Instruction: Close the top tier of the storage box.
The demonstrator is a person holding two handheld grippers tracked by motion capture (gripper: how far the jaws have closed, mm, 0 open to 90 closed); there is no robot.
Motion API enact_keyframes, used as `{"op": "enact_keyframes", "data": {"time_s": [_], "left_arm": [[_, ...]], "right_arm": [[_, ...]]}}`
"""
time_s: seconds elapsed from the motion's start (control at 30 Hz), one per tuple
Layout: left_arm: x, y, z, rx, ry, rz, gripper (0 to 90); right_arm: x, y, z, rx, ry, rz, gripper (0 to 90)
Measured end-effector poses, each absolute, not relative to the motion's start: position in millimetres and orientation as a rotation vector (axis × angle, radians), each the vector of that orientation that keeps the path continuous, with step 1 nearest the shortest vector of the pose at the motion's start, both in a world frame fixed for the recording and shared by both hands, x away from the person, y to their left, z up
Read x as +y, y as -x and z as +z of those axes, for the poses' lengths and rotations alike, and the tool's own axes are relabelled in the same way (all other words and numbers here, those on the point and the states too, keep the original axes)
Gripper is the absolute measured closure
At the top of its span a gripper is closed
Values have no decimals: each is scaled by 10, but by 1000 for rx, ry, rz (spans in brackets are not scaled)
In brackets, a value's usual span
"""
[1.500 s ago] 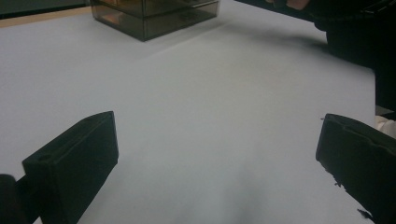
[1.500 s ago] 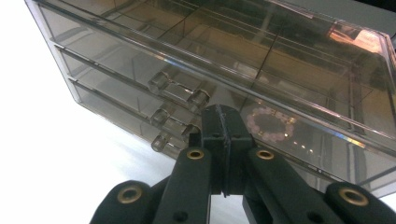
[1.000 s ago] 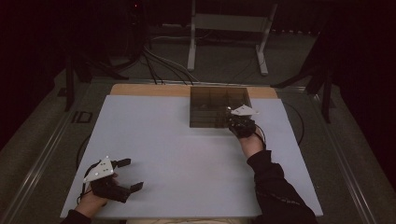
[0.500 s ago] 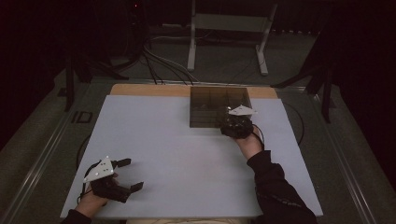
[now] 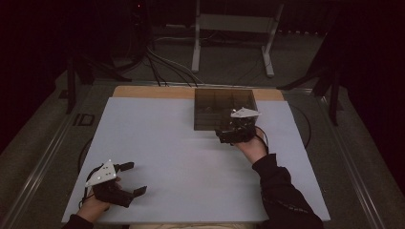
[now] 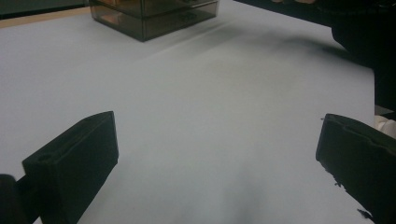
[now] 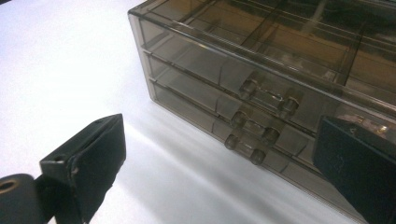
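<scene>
A smoky see-through drawer box stands at the back of the white table. In the right gripper view its front carries three clear handles stacked one above another. My right gripper sits just in front of the box. Its jaws have just been opening and now stand wide, with nothing between the pads. My left gripper rests at the near left with its jaws wide apart over bare table. In the left gripper view the box lies far off.
A wooden strip runs along the table's far edge. Beyond it are a metal stand and cables on the dark floor. A dark sleeve reaches in from the bottom right, toward the right gripper.
The right gripper has drawn back a little from the box front, toward the person and leftward. The left gripper has stayed where it was.
</scene>
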State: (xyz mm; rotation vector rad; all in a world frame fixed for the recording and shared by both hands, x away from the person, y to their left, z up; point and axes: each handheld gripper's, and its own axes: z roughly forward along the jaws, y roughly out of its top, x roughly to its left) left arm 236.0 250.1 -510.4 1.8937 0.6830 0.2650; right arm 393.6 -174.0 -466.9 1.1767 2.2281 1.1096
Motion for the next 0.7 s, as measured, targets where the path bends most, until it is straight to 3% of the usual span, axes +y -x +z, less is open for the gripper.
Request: {"op": "enact_keyframes", "data": {"time_s": [0.07, 0.7], "left_arm": [[2500, -2359, -5105, 683, -1895, 265, 0], [2511, -2346, -5101, 684, -1891, 267, 0]], "right_arm": [[-1741, -3934, -4667, 2239, -1173, 1127, 1], [-1684, -3897, -4642, 2315, -1079, 1135, 1]]}}
